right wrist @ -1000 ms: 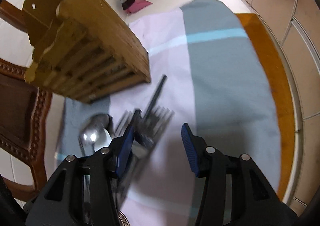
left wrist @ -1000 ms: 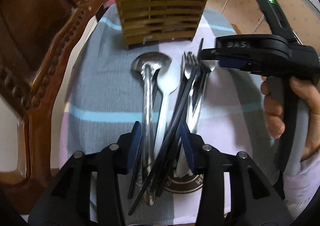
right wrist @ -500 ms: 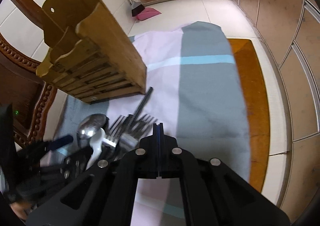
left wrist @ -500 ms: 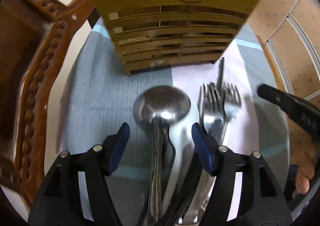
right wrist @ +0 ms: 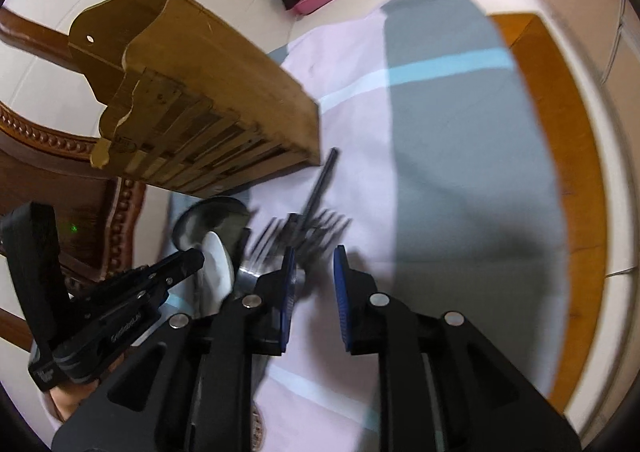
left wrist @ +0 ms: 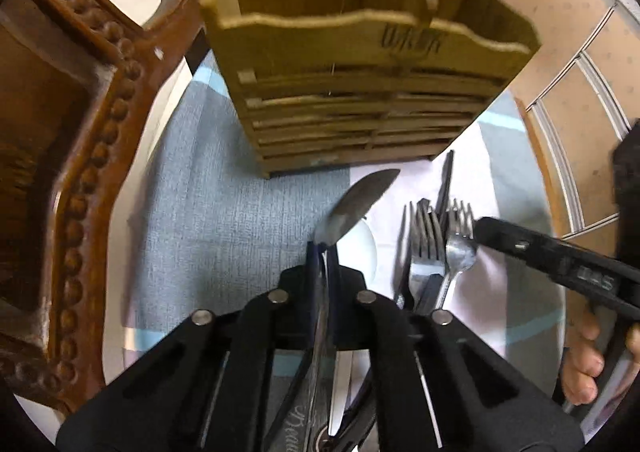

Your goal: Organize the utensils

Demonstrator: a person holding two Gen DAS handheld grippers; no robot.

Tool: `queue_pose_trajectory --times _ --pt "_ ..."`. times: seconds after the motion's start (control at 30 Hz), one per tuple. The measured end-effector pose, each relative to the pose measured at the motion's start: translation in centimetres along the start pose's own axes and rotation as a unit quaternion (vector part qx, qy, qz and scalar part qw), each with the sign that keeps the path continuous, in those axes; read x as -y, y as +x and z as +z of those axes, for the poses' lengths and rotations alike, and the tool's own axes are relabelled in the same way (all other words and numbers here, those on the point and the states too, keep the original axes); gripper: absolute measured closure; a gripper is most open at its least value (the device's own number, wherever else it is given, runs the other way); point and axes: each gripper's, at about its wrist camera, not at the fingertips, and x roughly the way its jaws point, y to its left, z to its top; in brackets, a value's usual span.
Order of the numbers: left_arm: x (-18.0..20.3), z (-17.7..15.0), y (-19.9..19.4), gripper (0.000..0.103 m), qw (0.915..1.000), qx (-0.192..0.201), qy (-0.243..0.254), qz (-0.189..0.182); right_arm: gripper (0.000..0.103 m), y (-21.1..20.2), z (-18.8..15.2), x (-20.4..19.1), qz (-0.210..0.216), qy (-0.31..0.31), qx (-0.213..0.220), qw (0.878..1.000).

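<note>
While our left claw has just clamped on the steel spoon, tilted before the wooden caddy, our right claw, pads just parting, stands over the forks. Open cloth lies right; caddy stamp unreadable.

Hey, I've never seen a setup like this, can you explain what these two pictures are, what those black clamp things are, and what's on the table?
Each picture comes from a camera riding on a hand-held claw; a person holds one in each hand. The left claw is shut on a steel spoon, tilting it on edge above a white spoon. The right claw has just been opening; its pads stand apart beside the forks, gripping nothing. Forks and black chopsticks lie on a striped cloth. Behind them stands a wooden utensil holder, apparently where the utensils go. A carved wooden chair is at the left.
</note>
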Motion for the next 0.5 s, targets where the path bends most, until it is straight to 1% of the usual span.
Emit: queue_pose_trajectory --times 0.07,0.17,0.2,0.33,0.43,0.5 --pt "0.0 0.1 -0.1 0.099 1.0000 0.001 0.000 0.000 0.083 0.6 0.1 0.1 0.012 0.016 -0.004 1.000" --pt "-0.9 0.1 -0.4 0.099 0.9999 0.008 -0.006 -0.010 0.082 1.3 0.4 0.9 0.047 0.050 -0.006 0.998" --pt "-0.9 -0.3 -0.4 0.099 0.9999 0.010 -0.007 -0.012 0.082 1.3 0.5 0.9 0.049 0.050 -0.005 0.998" --pt "-1.1 -0.2 -0.1 0.098 0.9999 0.010 0.000 -0.002 0.088 0.3 0.3 -0.3 0.043 0.019 0.010 0.999" --pt "-0.1 0.5 0.8 0.098 0.9997 0.012 0.008 0.019 0.090 -0.4 0.0 -1.3 0.048 -0.002 0.019 0.999" --pt "0.1 0.5 0.9 0.099 0.9996 0.014 0.008 0.024 0.090 -0.9 -0.2 -1.5 0.048 -0.011 0.023 0.998"
